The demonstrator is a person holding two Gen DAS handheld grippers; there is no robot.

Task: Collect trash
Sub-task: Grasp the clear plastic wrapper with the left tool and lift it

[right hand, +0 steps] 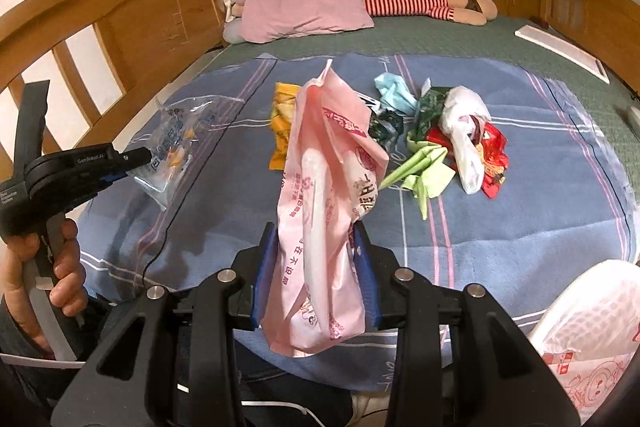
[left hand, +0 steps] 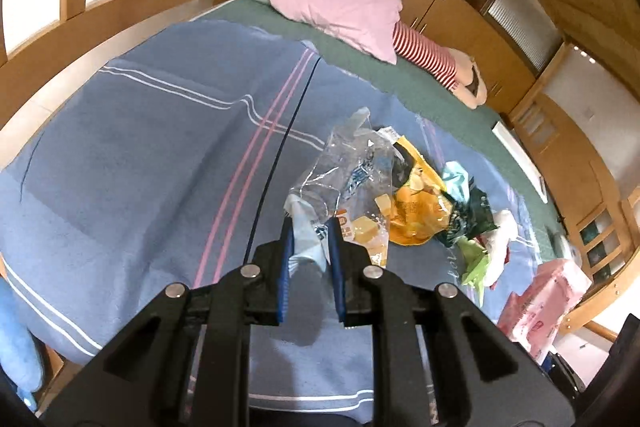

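Note:
My left gripper [left hand: 311,235] is shut on a clear plastic wrapper [left hand: 344,171] with blue print and holds it above the blue blanket [left hand: 140,147]. In the right wrist view the left gripper [right hand: 140,157] holds the same clear wrapper [right hand: 176,143] at the left. My right gripper [right hand: 316,239] is shut on a pink plastic bag [right hand: 324,187] that stands up between its fingers. A pile of trash lies on the blanket: a yellow snack bag [right hand: 282,123], light blue paper [right hand: 394,91], green paper [right hand: 424,171], a white bag [right hand: 466,131], a red wrapper [right hand: 494,159].
A pink pillow [right hand: 304,3] and a striped doll [right hand: 420,1] lie at the head of the bed. A wooden bed frame [right hand: 100,23] runs along the left. A white printed bag [right hand: 592,339] sits at the lower right. A pink pack [left hand: 544,303] lies near the bed edge.

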